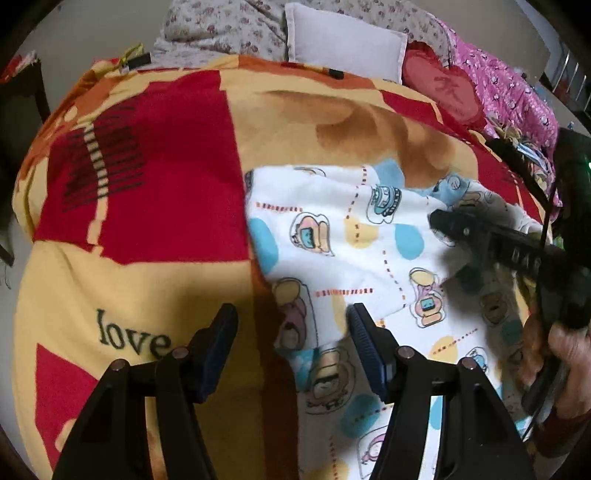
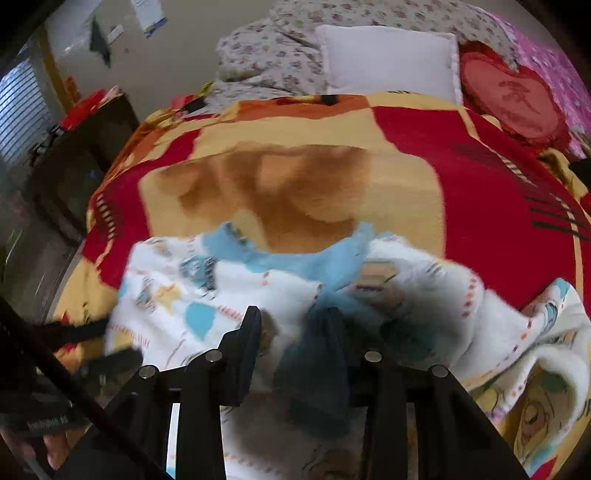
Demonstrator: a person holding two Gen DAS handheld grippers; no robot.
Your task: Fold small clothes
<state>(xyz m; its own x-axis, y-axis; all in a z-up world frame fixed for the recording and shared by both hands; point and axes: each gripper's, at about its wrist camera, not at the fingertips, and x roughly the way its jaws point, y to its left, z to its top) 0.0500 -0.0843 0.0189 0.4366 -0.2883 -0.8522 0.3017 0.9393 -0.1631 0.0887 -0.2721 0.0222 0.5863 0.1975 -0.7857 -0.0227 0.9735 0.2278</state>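
A small white garment [image 1: 354, 236] with cartoon prints and a blue collar lies on the red and yellow blanket [image 1: 155, 192]. My left gripper [image 1: 291, 332] is open and empty, hovering over the garment's left edge. My right gripper [image 1: 443, 221] shows at the right of the left wrist view, over the garment's collar end. In the right wrist view the right gripper [image 2: 291, 325] has garment fabric [image 2: 207, 295] bunched between its fingers near the blue collar [image 2: 295, 262]; the view is blurred, so the grip is unclear.
A white pillow [image 1: 343, 44], a floral quilt [image 1: 221, 26], a red heart cushion [image 1: 443, 88] and pink bedding [image 1: 509, 92] lie at the head of the bed. A dark cabinet [image 2: 81, 155] stands left of the bed.
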